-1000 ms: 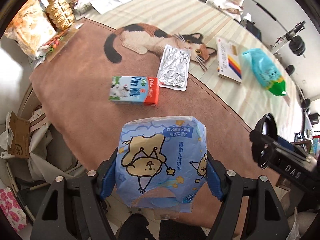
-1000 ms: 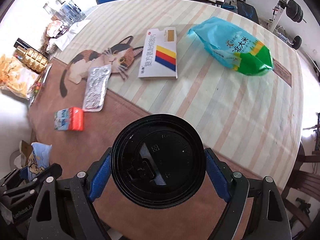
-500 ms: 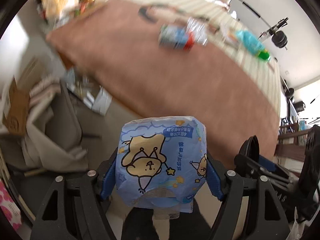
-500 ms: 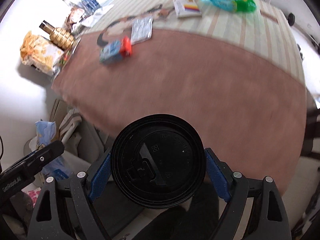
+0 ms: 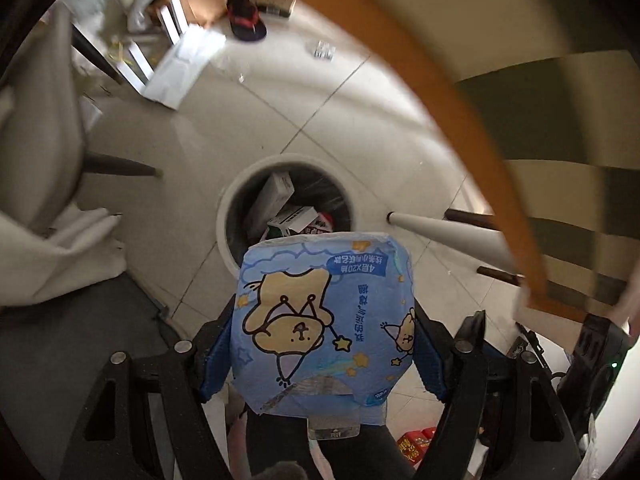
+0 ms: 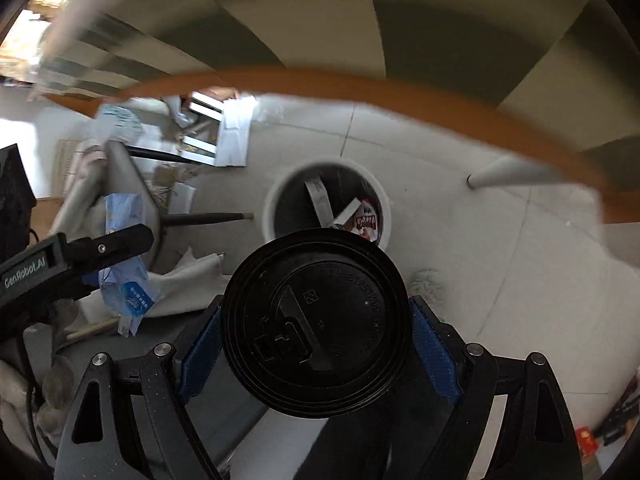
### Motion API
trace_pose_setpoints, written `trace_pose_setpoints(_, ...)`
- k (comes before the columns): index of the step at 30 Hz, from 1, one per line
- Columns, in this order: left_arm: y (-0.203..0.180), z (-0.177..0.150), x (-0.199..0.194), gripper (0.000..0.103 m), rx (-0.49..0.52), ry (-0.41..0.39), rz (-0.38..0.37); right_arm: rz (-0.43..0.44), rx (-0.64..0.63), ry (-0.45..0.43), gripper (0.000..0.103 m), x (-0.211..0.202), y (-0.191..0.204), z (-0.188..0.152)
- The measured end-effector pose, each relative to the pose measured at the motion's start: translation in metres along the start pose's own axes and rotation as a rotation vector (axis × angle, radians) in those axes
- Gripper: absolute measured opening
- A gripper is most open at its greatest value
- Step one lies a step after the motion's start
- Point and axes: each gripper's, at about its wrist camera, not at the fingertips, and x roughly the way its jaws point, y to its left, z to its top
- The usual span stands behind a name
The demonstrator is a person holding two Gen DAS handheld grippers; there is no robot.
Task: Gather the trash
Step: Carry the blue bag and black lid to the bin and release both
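My left gripper [image 5: 324, 344] is shut on a blue tissue pack [image 5: 324, 320] printed with cartoon bears. It hangs above the floor, near a round white trash bin [image 5: 228, 200] that holds boxes and wrappers. My right gripper [image 6: 316, 344] is shut on a cup with a black lid [image 6: 316, 332], held above the floor on the near side of the same bin [image 6: 276, 200]. The left gripper [image 6: 100, 248] with the tissue pack [image 6: 128, 292] also shows at the left of the right wrist view.
The table's orange edge [image 5: 460, 120] and striped cloth arch overhead. A white table leg [image 5: 448, 236] stands right of the bin. A chair with dark legs [image 5: 120, 168], white cloth [image 5: 52, 248], papers and a slipper [image 5: 244, 24] lie on the tiled floor.
Both grippers have swung down from over the tabletop to below its edge. They now point at the floor and the trash bin, still holding the tissue pack and the cup.
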Motion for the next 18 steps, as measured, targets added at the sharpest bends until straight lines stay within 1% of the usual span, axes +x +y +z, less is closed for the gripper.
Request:
trace_pose_setpoints(1,0.006,0.004,0.017,0.081,-0.004,-0.001,0.002,0.000,-0.003,0.000,0.088,0.022,-0.004,0.001)
trace_pose_setpoints(2,0.010,0.007,0.030,0.093,-0.009,-0.003,0.004,-0.005,-0.003,0.002,0.088,0.042,-0.008,0.002)
trace_pose_setpoints(3,0.016,0.010,0.042,0.102,-0.011,0.000,0.006,-0.005,-0.001,0.004,0.089,0.058,-0.013,0.004)
trace_pose_setpoints(5,0.029,0.013,0.066,0.102,-0.018,0.002,0.034,0.000,0.000,0.015,0.089,0.096,-0.020,0.007)
trace_pose_setpoints(7,0.041,0.014,0.081,0.102,-0.031,0.003,0.056,0.006,-0.006,0.028,0.090,0.122,-0.025,0.017)
trace_pose_setpoints(9,0.051,0.012,0.090,0.102,-0.049,0.003,0.069,0.018,-0.021,0.039,0.092,0.144,-0.029,0.022)
trace_pose_setpoints(10,0.057,0.010,0.091,0.102,-0.052,-0.011,0.094,0.023,-0.027,0.038,0.095,0.152,-0.029,0.024)
trace_pose_setpoints(12,0.062,0.004,0.090,0.102,-0.043,-0.040,0.135,0.018,-0.040,0.027,0.100,0.163,-0.029,0.027)
trace_pose_setpoints(13,0.066,-0.001,0.087,0.102,-0.035,-0.064,0.170,0.011,-0.048,0.021,0.102,0.164,-0.028,0.027)
trace_pose_setpoints(15,0.071,-0.005,0.084,0.102,-0.035,-0.103,0.209,-0.013,-0.057,0.009,0.102,0.167,-0.028,0.027)
trace_pose_setpoints(18,0.079,-0.011,0.080,0.102,-0.026,-0.130,0.276,-0.060,-0.071,0.002,0.102,0.164,-0.024,0.026)
